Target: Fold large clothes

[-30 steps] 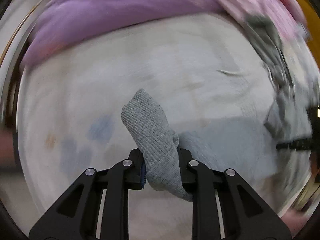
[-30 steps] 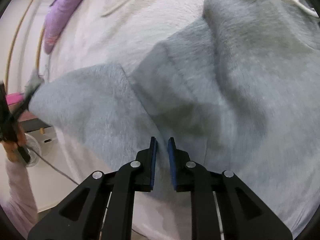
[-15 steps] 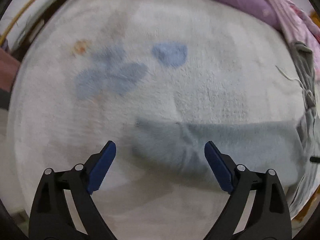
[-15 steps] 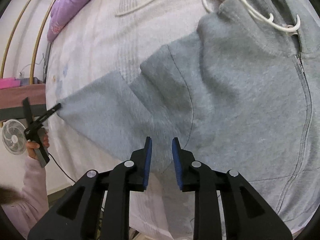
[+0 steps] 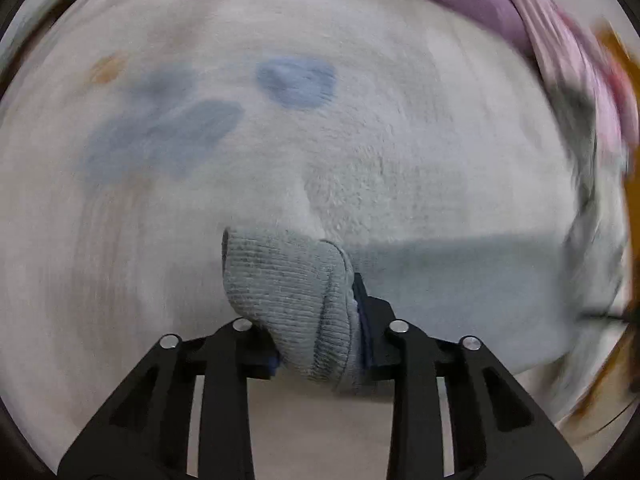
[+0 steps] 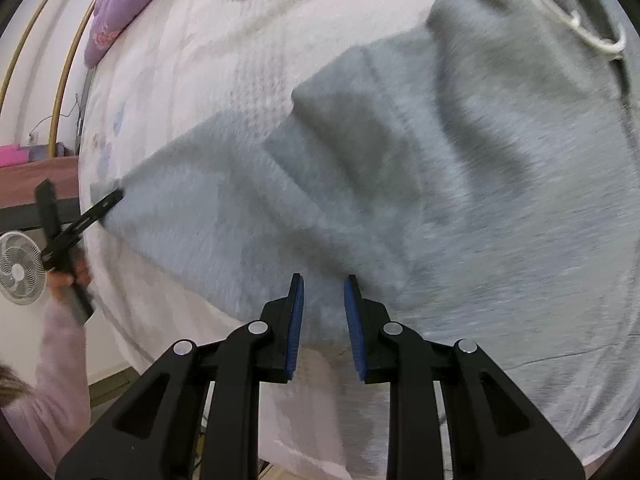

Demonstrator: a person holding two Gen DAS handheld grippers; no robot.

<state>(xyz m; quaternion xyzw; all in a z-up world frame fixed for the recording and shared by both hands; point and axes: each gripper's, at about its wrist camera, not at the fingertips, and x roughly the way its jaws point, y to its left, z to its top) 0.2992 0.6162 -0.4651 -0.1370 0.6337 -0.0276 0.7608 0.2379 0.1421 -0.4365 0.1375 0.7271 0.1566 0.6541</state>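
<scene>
Now the left gripper [image 5: 316, 320], having just been closing, is pinching the ribbed cuff [image 5: 288, 292] of the grey hoodie [image 6: 460, 200] while the right gripper [image 6: 323, 320] is hovering part-open and empty, so I'd say that sleeve needs carrying across the body next.

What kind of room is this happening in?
Most likely a bedroom: a grey hoodie lies spread on a bed with a white fleecy blanket, a purple quilt at its far end, and a standing fan beside it.

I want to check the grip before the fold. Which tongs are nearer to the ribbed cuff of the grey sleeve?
Left. The left tongs have just closed on the ribbed cuff. The right tongs hover open near the sleeve's other end, far from it.
</scene>
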